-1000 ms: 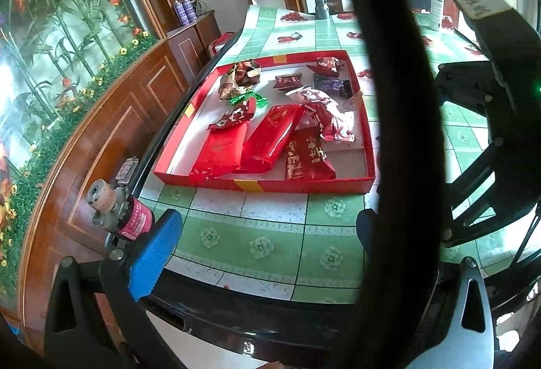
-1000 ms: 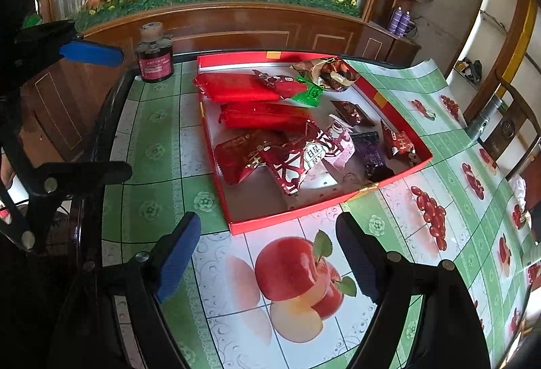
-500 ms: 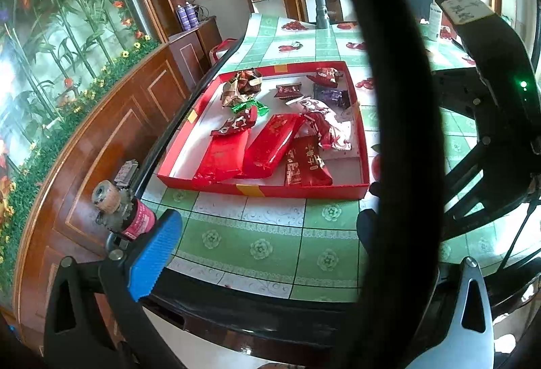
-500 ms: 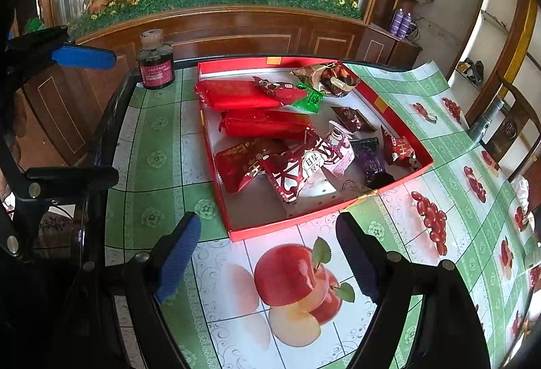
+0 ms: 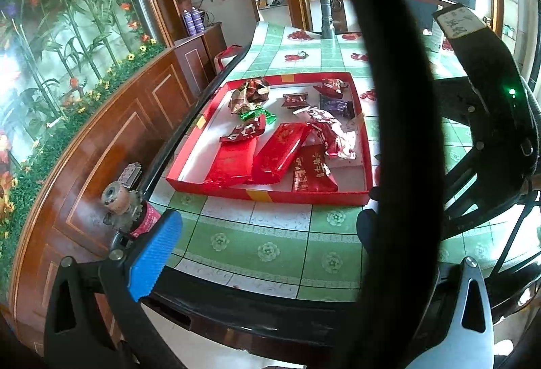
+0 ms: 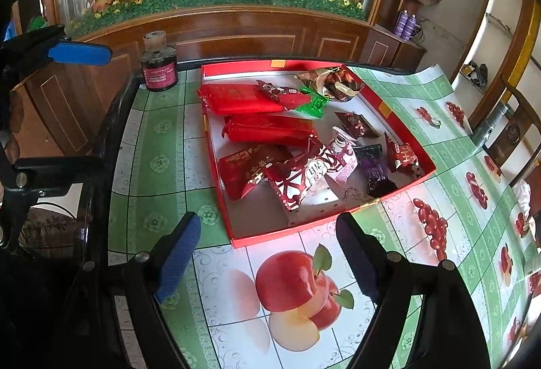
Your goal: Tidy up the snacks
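Observation:
A shallow red tray (image 6: 338, 216) with a white floor sits on the table and holds several snack packets: long red packs (image 6: 267, 129), a green candy (image 6: 314, 103), small dark packets (image 6: 375, 173). The tray also shows in the left wrist view (image 5: 263, 194). My right gripper (image 6: 270, 254) is open and empty, low over the table just in front of the tray. My left gripper (image 5: 267, 247) is open and empty, back from the table's near edge; a thick black cable (image 5: 402, 118) hides its right finger.
A dark bottle with a red label (image 6: 159, 68) stands at the table's corner beside the tray, also in the left wrist view (image 5: 130, 213). A wooden cabinet with fake flowers (image 6: 236, 27) runs along the table. The right gripper's body (image 5: 490, 118) fills the left view's right side.
Both grippers have drawn back from the tray, so it looks smaller and farther. The snacks have not moved.

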The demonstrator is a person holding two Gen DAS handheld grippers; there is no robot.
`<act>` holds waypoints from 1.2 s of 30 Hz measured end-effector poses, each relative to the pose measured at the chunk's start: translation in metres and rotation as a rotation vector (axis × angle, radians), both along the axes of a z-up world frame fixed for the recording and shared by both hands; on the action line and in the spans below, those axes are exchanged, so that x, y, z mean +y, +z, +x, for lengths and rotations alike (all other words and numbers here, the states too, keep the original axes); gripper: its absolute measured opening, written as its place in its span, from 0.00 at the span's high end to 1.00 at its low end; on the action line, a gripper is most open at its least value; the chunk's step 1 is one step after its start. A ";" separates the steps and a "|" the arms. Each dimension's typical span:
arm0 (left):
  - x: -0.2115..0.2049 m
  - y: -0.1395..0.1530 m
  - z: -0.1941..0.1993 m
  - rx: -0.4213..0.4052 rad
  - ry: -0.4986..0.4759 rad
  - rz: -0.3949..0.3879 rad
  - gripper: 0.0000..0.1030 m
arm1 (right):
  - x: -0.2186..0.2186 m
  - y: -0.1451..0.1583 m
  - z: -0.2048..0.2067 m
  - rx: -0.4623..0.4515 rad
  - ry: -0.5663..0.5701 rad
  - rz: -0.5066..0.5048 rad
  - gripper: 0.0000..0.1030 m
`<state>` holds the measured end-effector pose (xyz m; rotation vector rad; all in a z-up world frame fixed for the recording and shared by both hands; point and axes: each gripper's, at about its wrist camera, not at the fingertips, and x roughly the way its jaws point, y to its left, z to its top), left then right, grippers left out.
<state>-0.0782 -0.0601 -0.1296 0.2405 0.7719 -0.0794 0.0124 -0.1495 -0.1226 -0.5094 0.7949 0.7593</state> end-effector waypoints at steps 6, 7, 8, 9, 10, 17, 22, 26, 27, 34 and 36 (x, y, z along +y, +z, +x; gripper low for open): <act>0.004 0.000 0.001 0.008 0.007 -0.014 0.00 | 0.003 0.002 -0.001 -0.004 0.016 -0.008 0.20; 0.004 0.000 0.001 0.009 0.006 -0.016 0.00 | 0.003 0.002 -0.001 -0.004 0.017 -0.008 0.20; 0.005 0.000 0.000 0.011 0.003 -0.022 0.00 | 0.004 0.002 -0.001 -0.004 0.018 -0.009 0.20; 0.005 0.000 0.000 0.014 -0.001 -0.029 0.00 | 0.004 0.002 -0.001 -0.003 0.020 -0.010 0.20; 0.006 0.001 0.000 0.014 -0.004 -0.035 0.00 | 0.005 0.002 -0.002 -0.004 0.022 -0.010 0.20; 0.006 0.001 -0.001 0.013 -0.003 -0.042 0.00 | 0.008 0.003 -0.003 -0.009 0.032 -0.013 0.20; 0.007 0.003 -0.002 0.014 -0.003 -0.056 0.00 | 0.008 0.004 -0.004 -0.013 0.032 -0.010 0.20; 0.008 0.004 -0.001 0.011 -0.004 -0.054 0.00 | 0.007 0.004 -0.004 -0.012 0.034 -0.007 0.20; 0.007 0.004 -0.001 0.011 -0.004 -0.053 0.00 | 0.008 0.005 -0.004 -0.013 0.035 -0.008 0.20; 0.008 0.007 -0.001 0.007 0.003 -0.059 0.00 | 0.010 0.006 -0.004 -0.012 0.039 -0.008 0.20; 0.009 0.007 -0.001 0.004 0.006 -0.059 0.00 | 0.011 0.006 -0.004 -0.011 0.043 -0.007 0.20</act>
